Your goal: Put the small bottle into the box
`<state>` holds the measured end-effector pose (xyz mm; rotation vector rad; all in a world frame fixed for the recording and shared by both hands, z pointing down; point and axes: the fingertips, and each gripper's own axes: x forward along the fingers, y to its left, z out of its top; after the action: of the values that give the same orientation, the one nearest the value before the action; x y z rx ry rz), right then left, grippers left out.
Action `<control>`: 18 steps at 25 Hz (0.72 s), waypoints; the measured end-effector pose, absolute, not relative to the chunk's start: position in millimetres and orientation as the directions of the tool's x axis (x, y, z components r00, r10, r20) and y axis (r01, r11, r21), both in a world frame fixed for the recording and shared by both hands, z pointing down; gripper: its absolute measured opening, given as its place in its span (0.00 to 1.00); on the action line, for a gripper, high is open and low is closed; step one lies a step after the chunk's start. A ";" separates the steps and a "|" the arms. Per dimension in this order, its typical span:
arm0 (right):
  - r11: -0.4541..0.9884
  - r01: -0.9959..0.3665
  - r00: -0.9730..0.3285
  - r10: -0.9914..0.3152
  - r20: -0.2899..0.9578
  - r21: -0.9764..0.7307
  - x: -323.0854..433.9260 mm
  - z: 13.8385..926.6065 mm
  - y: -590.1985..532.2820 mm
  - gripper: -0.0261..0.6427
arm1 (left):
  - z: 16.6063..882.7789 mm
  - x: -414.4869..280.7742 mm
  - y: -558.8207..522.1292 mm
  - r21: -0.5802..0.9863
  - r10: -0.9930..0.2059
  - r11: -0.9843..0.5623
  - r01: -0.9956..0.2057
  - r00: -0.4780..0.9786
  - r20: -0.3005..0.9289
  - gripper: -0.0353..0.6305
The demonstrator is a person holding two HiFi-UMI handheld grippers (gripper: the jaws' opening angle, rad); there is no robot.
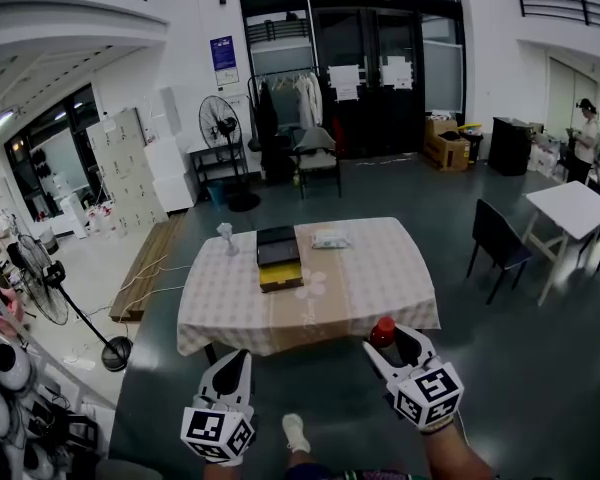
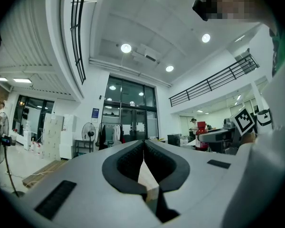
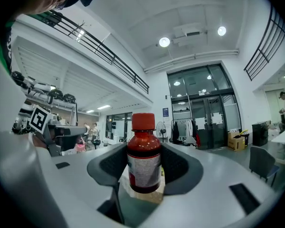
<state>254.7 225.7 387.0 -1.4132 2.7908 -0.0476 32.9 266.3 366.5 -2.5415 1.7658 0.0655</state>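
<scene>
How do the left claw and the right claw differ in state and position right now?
The left claw has its jaws together with nothing between them, while the right claw is shut on the small bottle, which stands upright with its red cap on top. In the head view the right claw sits higher in the picture than the left claw. Both are held side by side, pointing toward the table.
</scene>
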 end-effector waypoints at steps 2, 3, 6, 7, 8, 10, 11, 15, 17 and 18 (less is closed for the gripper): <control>0.604 -0.796 -0.604 -0.797 0.000 -0.048 252.5 386.8 224.5 0.37 | 367.6 31.5 263.1 -0.013 -0.935 -0.351 -0.936 0.352 -0.054 0.09; 0.608 -0.793 -0.609 -0.793 -0.001 -0.042 251.1 387.3 224.0 0.37 | 368.7 30.9 261.6 -0.013 -0.934 -0.353 -0.936 0.353 -0.051 0.09; 0.623 -0.782 -0.623 -0.782 -0.009 -0.012 247.5 387.2 223.0 0.38 | 370.6 29.4 256.8 -0.013 -0.935 -0.350 -0.937 0.350 -0.048 0.09; 0.632 -0.774 -0.632 -0.775 -0.015 -0.018 245.7 386.1 221.8 0.38 | 370.4 28.4 254.1 -0.013 -0.936 -0.348 -0.937 0.349 -0.049 0.09; 0.644 -0.765 -0.643 -0.765 -0.023 -0.032 243.4 385.0 219.8 0.38 | 370.5 26.7 250.7 -0.012 -0.936 -0.347 -0.938 0.348 -0.049 0.09; 0.660 -0.749 -0.659 -0.751 -0.035 -0.055 238.6 384.5 213.3 0.38 | 372.6 22.7 242.8 -0.011 -0.937 -0.346 -0.938 0.346 -0.046 0.09; 0.663 -0.747 -0.662 -0.749 -0.037 -0.051 236.7 385.1 208.9 0.38 | 374.7 20.7 238.1 -0.012 -0.937 -0.345 -0.938 0.345 -0.044 0.09; 0.668 -0.744 -0.668 -0.743 -0.040 -0.005 228.3 386.0 185.2 0.37 | 383.0 11.1 209.6 -0.014 -0.939 -0.342 -0.940 0.342 -0.031 0.09; 0.668 -0.744 -0.667 -0.744 -0.041 0.004 221.4 385.0 169.9 0.37 | 384.3 2.8 191.7 -0.009 -0.939 -0.342 -0.940 0.342 -0.031 0.09; 0.667 -0.745 -0.666 -0.745 -0.040 0.001 217.7 384.6 161.2 0.37 | 384.5 -1.4 182.0 -0.005 -0.939 -0.342 -0.940 0.342 -0.033 0.09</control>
<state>217.7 161.2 384.6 -1.2680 2.8353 0.0269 -1.4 182.0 384.5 -2.5546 1.7888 0.0373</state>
